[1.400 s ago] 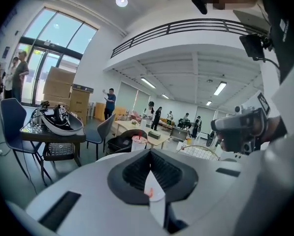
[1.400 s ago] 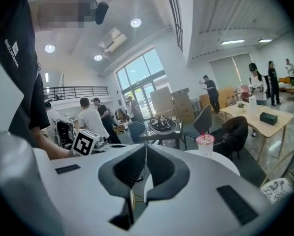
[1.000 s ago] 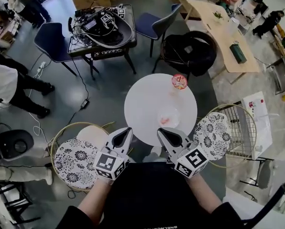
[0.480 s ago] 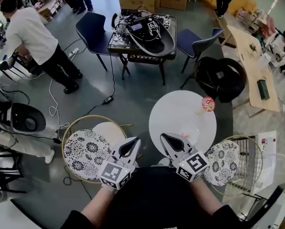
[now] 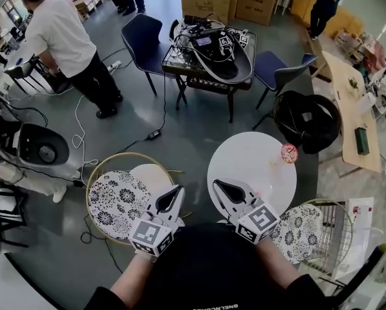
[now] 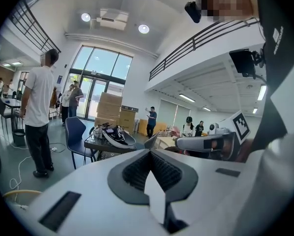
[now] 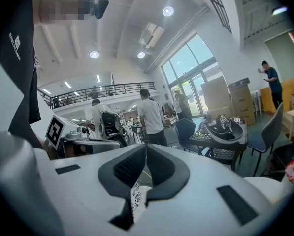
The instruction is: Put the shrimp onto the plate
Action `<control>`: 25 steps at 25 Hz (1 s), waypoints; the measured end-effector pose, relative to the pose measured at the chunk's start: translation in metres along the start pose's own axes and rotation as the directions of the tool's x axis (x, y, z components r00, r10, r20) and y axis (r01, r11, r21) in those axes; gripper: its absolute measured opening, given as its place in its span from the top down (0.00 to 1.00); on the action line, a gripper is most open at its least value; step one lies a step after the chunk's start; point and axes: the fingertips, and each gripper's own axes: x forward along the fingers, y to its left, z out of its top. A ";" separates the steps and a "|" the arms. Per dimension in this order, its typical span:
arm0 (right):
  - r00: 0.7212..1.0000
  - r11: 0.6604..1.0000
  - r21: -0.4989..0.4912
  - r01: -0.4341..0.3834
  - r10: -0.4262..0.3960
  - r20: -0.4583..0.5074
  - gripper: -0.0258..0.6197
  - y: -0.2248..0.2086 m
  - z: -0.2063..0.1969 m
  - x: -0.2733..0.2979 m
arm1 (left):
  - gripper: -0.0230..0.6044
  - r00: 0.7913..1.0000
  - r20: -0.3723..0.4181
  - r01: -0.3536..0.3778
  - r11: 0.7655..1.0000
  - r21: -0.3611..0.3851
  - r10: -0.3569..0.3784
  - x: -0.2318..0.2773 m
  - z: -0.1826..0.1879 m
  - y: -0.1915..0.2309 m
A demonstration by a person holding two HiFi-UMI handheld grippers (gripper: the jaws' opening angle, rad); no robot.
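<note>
Since a second ago the head view has swung, so the white round table [image 5: 244, 163] now sits to the right of centre, and a person in a white shirt [image 5: 57, 34] has come into view at far left. Both grippers stay close to the body. The left gripper [image 5: 179, 188] and the right gripper [image 5: 216, 185] each have their jaws pressed together with nothing between them. Their own views confirm it, looking out across the room rather than down.

The shrimp cannot be made out for certain. A faint pinkish fleck [image 5: 261, 190] shows on the table's near side, just right of the right gripper. It may be the shrimp on a clear dish, but it is too small to tell. A round pink-red object [image 5: 288, 152] sits at the table's right edge.

The scene fits a shrimp waiting to be lifted as well as one already laid down. Either way, I judge it best to tip both grippers towards the table so their cameras see it. The right gripper should also keep clear of that near edge.
</note>
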 end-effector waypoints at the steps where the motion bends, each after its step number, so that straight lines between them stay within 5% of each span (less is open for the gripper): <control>1: 1.000 1.000 -0.021 -0.004 0.004 -0.007 0.93 0.002 0.000 0.002 | 0.95 1.000 0.003 -0.007 1.000 -0.001 0.007 -0.001 0.000 0.002; 8: 0.998 0.996 -0.073 -0.046 0.044 -0.037 0.94 0.013 -0.003 0.009 | 0.95 0.999 0.009 -0.035 0.999 -0.008 0.035 -0.006 0.000 0.010; 25: 0.999 0.999 -0.054 0.004 -0.006 -0.045 0.93 0.010 -0.008 0.005 | 0.95 1.000 -0.001 -0.001 1.000 -0.023 0.001 0.000 -0.004 0.011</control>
